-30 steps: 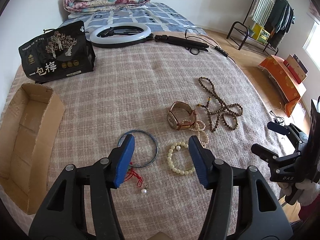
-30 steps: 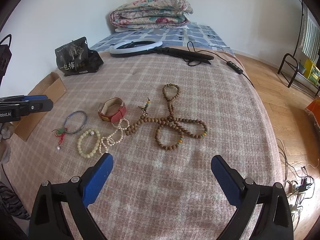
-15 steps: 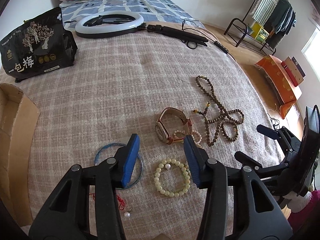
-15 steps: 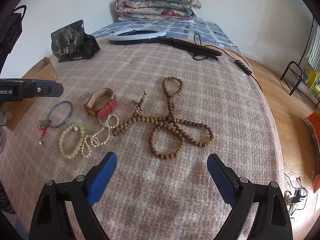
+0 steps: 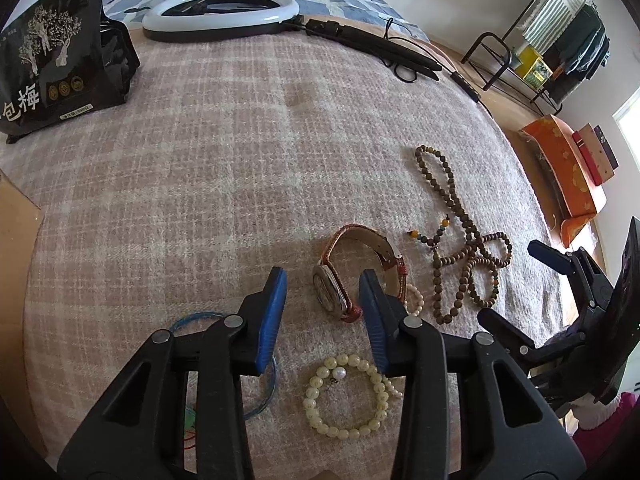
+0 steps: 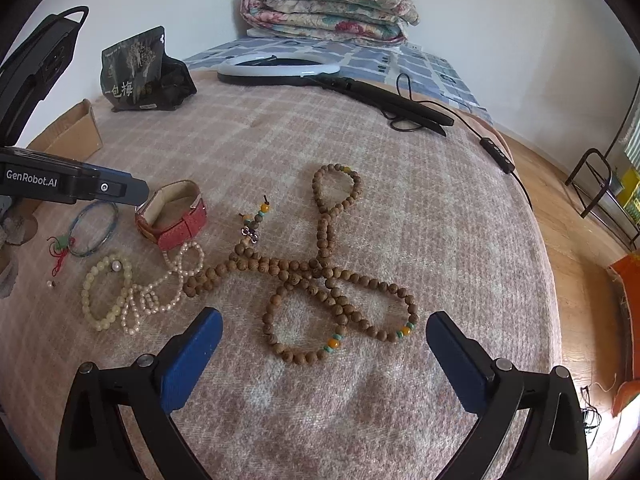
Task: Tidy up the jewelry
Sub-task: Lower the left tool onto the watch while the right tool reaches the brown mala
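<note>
In the left wrist view, the left tongs (image 5: 322, 312) hang over the bed's near edge, their jaws partly apart and just now narrowing, with nothing pinched; the one wristwatch (image 5: 352, 270) with a reddish strap stands on edge just past the two blue pads (image 5: 272, 316). Beneath them lie one cream bead bracelet (image 5: 346, 396) and one thin blue bangle (image 5: 260, 384); one long wooden bead strand (image 5: 460, 256) lies toward the bed's right edge. One black snack bag (image 5: 56, 60) and one ring light (image 5: 220, 12) sit toward the far end of the blanket (image 5: 240, 152). In the right wrist view, the right tongs (image 6: 324, 356) gape at their widest, having just spread further, and grip nothing; the wooden strand's loops lie between and just beyond their tips. A pearl strand (image 6: 160, 288) lies beside the cream bracelet, near the watch. One cardboard box (image 6: 72, 132) sits at the bed's left edge and one folded quilt (image 6: 328, 12) at its far end.
</note>
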Available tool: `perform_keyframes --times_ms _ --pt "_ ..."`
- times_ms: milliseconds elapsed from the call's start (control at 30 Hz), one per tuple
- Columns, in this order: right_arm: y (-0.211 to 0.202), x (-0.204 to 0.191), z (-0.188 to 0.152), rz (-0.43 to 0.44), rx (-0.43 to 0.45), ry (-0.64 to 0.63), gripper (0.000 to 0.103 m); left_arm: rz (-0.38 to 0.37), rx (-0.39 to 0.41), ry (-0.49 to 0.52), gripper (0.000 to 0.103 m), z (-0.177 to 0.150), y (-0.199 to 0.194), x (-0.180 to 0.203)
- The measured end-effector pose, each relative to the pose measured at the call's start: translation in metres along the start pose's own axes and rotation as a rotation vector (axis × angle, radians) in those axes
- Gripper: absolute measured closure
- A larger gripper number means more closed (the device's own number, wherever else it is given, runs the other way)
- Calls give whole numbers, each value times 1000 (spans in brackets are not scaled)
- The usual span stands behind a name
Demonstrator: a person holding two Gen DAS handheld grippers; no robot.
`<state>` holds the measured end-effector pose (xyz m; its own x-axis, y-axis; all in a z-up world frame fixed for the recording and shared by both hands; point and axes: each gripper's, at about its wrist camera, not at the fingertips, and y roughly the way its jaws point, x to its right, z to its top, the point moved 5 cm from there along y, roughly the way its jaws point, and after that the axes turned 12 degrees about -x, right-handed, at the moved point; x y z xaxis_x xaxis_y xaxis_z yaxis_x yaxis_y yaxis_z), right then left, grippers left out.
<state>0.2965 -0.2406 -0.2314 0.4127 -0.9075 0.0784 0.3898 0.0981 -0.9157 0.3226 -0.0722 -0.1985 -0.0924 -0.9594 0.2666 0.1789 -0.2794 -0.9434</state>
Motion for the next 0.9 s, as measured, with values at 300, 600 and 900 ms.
perform_keyframes --times_ms 300,600,900 --pt "20 13 14 -5 -9 15 0 12 -22 -2 74 6 16 0" --pt "39 7 24 38 -41 25 6 -7 -39 3 85 8 23 2" --pt "35 5 22 87 -27 29 27 11 -29 -2 93 12 27 3"
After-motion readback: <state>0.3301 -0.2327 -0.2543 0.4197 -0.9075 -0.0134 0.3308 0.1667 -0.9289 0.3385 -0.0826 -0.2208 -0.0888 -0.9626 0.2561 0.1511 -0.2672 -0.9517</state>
